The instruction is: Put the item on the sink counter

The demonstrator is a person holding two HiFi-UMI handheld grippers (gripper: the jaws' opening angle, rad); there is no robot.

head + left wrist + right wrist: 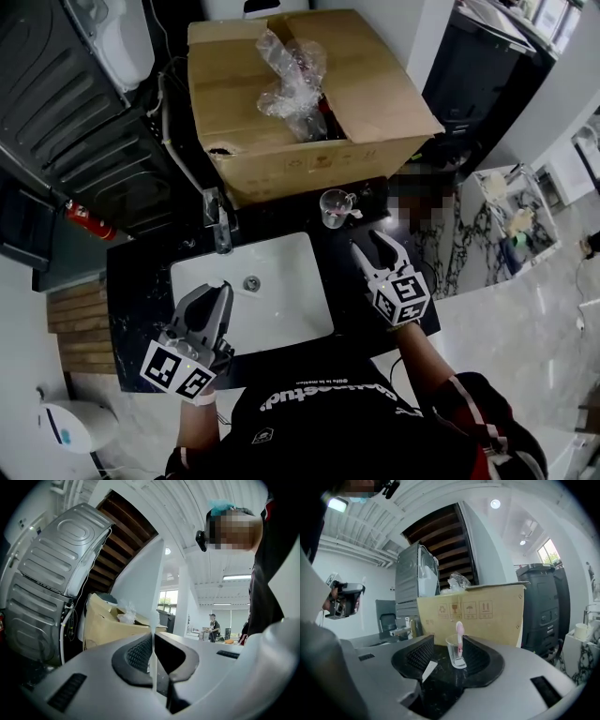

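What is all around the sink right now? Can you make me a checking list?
Surface: black sink counter with a white basin and a tap.
Job's things: clear cup stands upright on the counter in front of the box, with a pink-tipped stick in it.
Clutter: open cardboard box at the back, with crumpled plastic inside.
Grippers: left gripper has its jaws together and holds nothing. Right gripper has its jaws apart, with the cup just ahead of them, untouched.
Cables: pale hose runs down left of the box.
Surroundings: grey machine and red fire extinguisher at left.
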